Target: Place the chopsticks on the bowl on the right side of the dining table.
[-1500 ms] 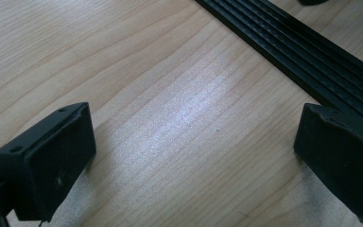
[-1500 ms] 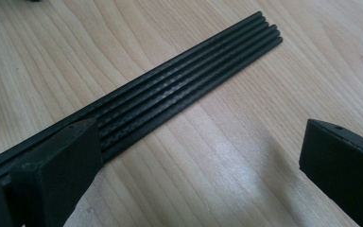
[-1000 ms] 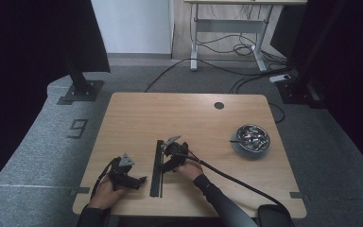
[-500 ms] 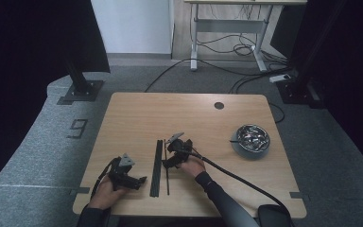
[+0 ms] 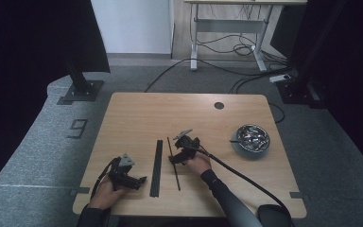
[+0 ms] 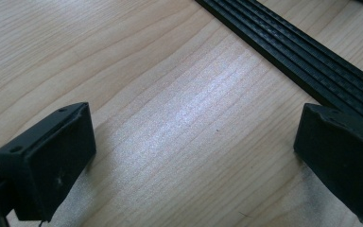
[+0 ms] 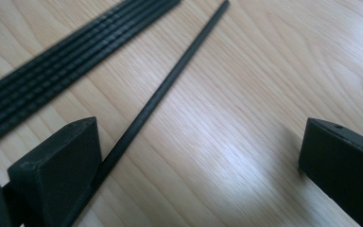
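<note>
From the high view, the thin black rod (image 5: 173, 163) is seen lying on the worktop (image 5: 137, 113), just right of the ribbed black strip (image 5: 156, 167), with the right gripper (image 5: 176, 160) beside it and the left gripper (image 5: 139, 180) left of the strip. In the left gripper view, fingers (image 6: 47, 163) are spread wide, released, over bare wood. In the right gripper view, fingers (image 7: 56, 165) are parted too, one touching the rod.

A light wooden worktop (image 5: 137, 113) is standing on grey carpeted floor (image 5: 38, 156), black cables (image 5: 227, 49) are trailing beneath a white-framed desk (image 5: 227, 23), and dark curtains (image 5: 23, 56) are hanging alongside.
</note>
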The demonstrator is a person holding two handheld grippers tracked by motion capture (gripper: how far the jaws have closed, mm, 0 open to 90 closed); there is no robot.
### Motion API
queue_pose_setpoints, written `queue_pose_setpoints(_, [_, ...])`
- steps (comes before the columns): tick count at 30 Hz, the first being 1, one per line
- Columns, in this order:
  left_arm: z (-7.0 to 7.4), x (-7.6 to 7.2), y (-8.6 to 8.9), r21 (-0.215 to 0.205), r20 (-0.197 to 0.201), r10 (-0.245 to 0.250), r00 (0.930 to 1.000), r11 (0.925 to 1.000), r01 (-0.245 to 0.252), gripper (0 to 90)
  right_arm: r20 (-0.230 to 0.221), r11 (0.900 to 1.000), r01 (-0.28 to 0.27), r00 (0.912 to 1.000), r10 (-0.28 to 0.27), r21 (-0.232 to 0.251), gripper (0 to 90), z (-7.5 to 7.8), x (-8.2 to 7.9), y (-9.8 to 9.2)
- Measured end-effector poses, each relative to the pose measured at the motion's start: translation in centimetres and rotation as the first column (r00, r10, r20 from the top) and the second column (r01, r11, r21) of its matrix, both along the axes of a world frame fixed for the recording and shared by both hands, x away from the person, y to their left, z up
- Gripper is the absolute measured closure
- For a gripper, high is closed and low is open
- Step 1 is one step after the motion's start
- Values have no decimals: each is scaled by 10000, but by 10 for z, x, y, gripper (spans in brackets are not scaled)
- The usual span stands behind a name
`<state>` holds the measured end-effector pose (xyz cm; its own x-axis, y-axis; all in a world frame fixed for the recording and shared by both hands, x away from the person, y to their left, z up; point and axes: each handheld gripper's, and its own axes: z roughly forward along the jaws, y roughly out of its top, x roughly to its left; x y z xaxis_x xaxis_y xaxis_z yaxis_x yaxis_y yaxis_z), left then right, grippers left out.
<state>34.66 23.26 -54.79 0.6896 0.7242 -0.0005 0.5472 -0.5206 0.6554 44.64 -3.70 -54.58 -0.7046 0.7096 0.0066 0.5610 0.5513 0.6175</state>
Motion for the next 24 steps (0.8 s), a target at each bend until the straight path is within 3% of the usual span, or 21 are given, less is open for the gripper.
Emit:
queue_pose_setpoints(12, [0, 0, 0, 3, 0, -2, 10000, 10000, 2, 0, -116, 9997, 199, 9997, -201, -116, 15, 1, -1, -35])
queue_pose_setpoints(19, [0, 0, 0, 1, 1, -2, 10000, 10000, 2, 0, -184, 9997, 204, 9996, -206, -148, 261, 9, -4, -53])
queue_pose_setpoints(24, [0, 0, 0, 2, 0, -1, 10000, 10000, 1, 0, -275, 9996, -123, 9996, 116, -252, 492, 13, -7, -61])
